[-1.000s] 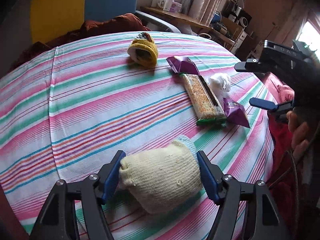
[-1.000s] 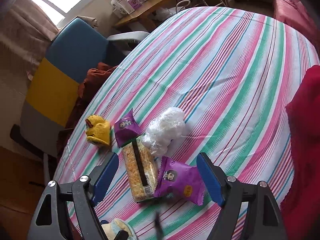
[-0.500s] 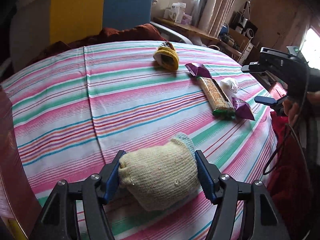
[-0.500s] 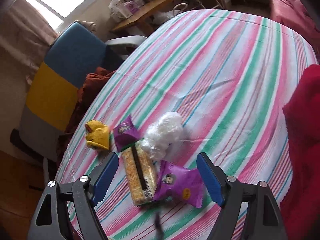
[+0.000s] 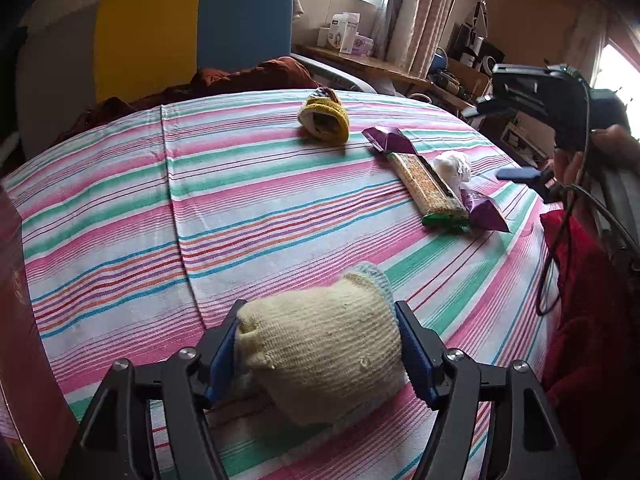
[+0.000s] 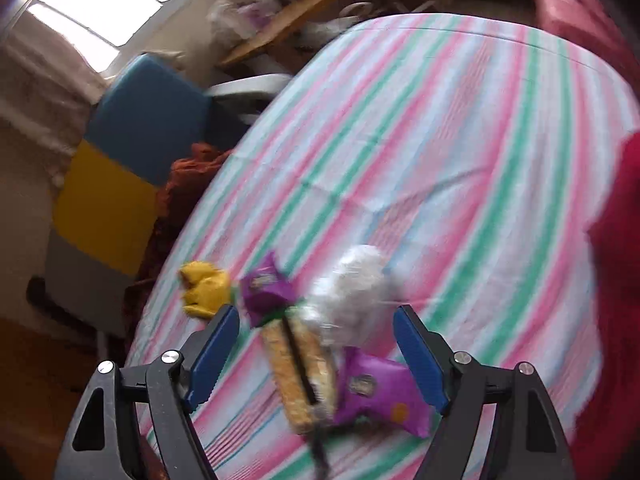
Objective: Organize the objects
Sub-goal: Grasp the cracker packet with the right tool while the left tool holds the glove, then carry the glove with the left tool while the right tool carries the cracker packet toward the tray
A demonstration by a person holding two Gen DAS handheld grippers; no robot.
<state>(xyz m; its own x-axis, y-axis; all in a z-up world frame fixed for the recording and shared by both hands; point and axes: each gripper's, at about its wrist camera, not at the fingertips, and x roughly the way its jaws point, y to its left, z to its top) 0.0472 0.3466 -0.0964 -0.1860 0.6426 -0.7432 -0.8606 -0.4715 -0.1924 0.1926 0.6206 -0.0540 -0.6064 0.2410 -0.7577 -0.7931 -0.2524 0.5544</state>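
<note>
My left gripper point(image 5: 318, 346) is shut on a cream knitted pouch point(image 5: 320, 344) and holds it just above the striped tablecloth point(image 5: 240, 208). Farther off lie a yellow knitted pouch point(image 5: 325, 120), a cracker pack point(image 5: 428, 184), two purple snack packets point(image 5: 388, 140) point(image 5: 484, 212) and a white plastic bundle point(image 5: 454, 166). My right gripper point(image 6: 316, 344) is open and empty, held in the air over that group: cracker pack point(image 6: 298, 368), purple packets point(image 6: 266, 286) point(image 6: 380, 392), white bundle point(image 6: 356, 288), yellow pouch point(image 6: 206, 290). It shows at the right in the left wrist view point(image 5: 520, 140).
A blue and yellow chair point(image 5: 192, 32) with brown cloth point(image 5: 240, 80) stands behind the table. Red fabric point(image 5: 580, 300) lies at the table's right edge. A wooden shelf point(image 5: 360, 60) with boxes runs along the window wall.
My left gripper has pulled back and risen with the cream pouch, so the other objects look farther off. My right gripper has swung a little; its view is now blurred.
</note>
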